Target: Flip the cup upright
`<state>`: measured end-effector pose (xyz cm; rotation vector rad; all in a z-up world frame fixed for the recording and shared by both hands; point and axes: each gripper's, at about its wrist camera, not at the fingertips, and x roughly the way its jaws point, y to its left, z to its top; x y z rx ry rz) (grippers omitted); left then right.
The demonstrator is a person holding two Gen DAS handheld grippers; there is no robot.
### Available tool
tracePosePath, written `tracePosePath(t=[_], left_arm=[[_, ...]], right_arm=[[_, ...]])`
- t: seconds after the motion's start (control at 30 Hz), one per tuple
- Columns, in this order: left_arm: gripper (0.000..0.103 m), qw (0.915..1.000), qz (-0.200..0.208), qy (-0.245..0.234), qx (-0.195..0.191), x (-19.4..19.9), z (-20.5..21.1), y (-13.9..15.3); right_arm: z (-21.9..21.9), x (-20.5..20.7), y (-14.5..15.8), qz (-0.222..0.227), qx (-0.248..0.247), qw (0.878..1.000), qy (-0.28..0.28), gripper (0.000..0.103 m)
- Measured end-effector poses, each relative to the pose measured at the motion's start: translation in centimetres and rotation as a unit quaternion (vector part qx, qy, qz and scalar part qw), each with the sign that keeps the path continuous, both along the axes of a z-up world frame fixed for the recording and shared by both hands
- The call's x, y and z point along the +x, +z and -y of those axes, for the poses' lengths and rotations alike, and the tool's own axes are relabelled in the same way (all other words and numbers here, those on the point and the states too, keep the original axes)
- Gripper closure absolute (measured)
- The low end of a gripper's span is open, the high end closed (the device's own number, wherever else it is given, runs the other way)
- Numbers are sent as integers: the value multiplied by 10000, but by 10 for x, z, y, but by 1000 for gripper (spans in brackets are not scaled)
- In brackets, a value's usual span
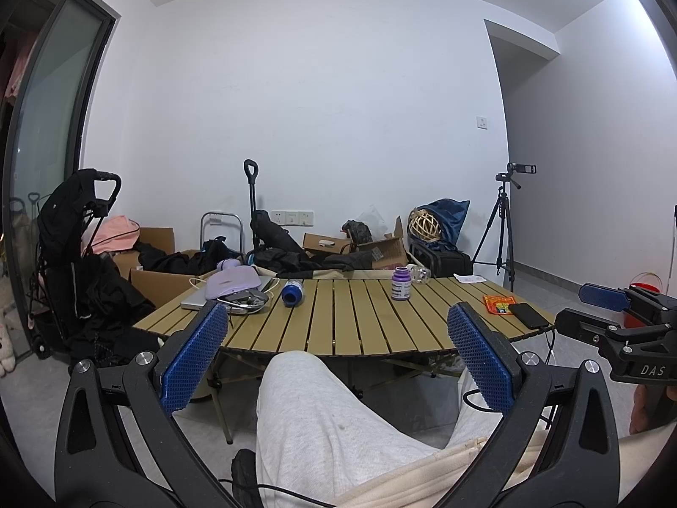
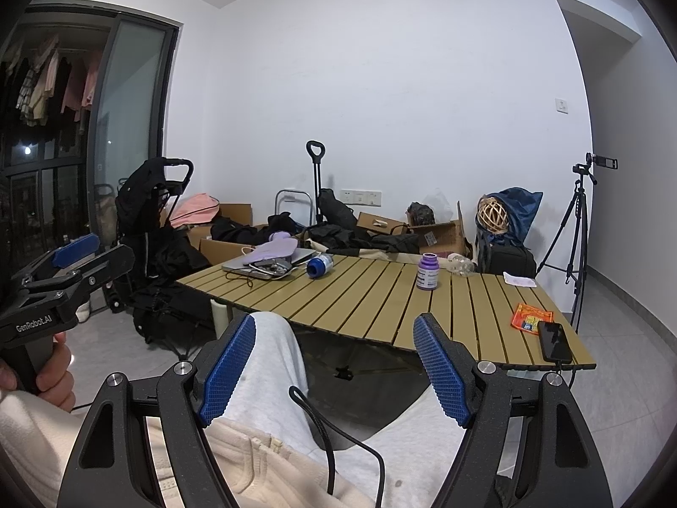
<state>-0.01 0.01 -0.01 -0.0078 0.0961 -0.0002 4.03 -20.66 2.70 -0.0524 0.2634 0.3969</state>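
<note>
Evidently nothing is done: both grippers' jaws gape empty, and the blue-capped cup [image 1: 293, 291] lies toppled at eleven o'clock on the desk [image 1: 359, 321].

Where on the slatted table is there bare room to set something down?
The table is bare along the near edge, in front of the lying blue-capped bottle and the purple jar. Crowded spots: the far left corner with laptop and cables, and the right end with orange packet and phone.

Black tool [image 1: 338, 321] frames, blue ribbed pads [image 1: 195, 360], silver screws [image 1: 145, 357].
</note>
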Motion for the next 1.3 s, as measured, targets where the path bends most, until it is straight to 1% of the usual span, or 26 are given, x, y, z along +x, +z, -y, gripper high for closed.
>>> tracePosePath(t=[0.6, 0.7, 0.77, 0.8, 0.87, 0.9, 0.97, 1.03, 1.1, 1.13, 1.2, 1.23, 1.27, 1.3], left_arm=[[0, 10000, -26, -5, -3, 1, 1, 3], [0, 10000, -60, -7, -7, 0, 2, 2], [0, 9999, -98, -68, 3, 0, 0, 5], [0, 9998, -120, -134, 39, 5, -2, 5], [0, 9996, -174, -185, 140, 24, -8, -1], [0, 9990, -261, -171, 313, 36, -11, -2], [0, 9974, -416, -148, 570, 59, -15, -5], [0, 9962, -547, -124, 665, 90, -25, -5], [0, 9956, -724, -81, 591, 123, -37, -4], [0, 9947, -915, -20, 464, 147, -46, -4], [0, 9923, -1222, 48, 184, 186, -62, -6], [0, 9899, -1418, 60, -1, 210, -71, -7], [0, 9880, -1539, 29, -111, 228, -78, -7], [0, 9861, -1656, 12, -151, 246, -83, -7]], right_arm=[[2, -2, 1, -8, 0, 10000, 14, 21], [-1, -9, -1, -37, -22, 10000, 39, 21], [-1, -6, -1, -106, -35, 9999, 65, 21], [-1, 6, -5, -179, -29, 9998, 83, 21], [2, 21, -6, -306, -93, 9994, 99, 21], [3, 32, -7, -418, -129, 9989, 139, 21], [2, 65, -4, -627, -127, 9976, 249, 21], [0, 93, 0, -715, -26, 9967, 377, 21], [-9, 138, 4, -784, -14, 9958, 483, 21], [-13, 151, 5, -796, -38, 9955, 510, 21], [-26, 194, 4, -846, -143, 9946, 585, 21], [-30, 205, 4, -852, -165, 9943, 613, 21], [-39, 228, 3, -880, -215, 9936, 671, 21], [-42, 240, 2, -905, -218, 9934, 676, 21]])
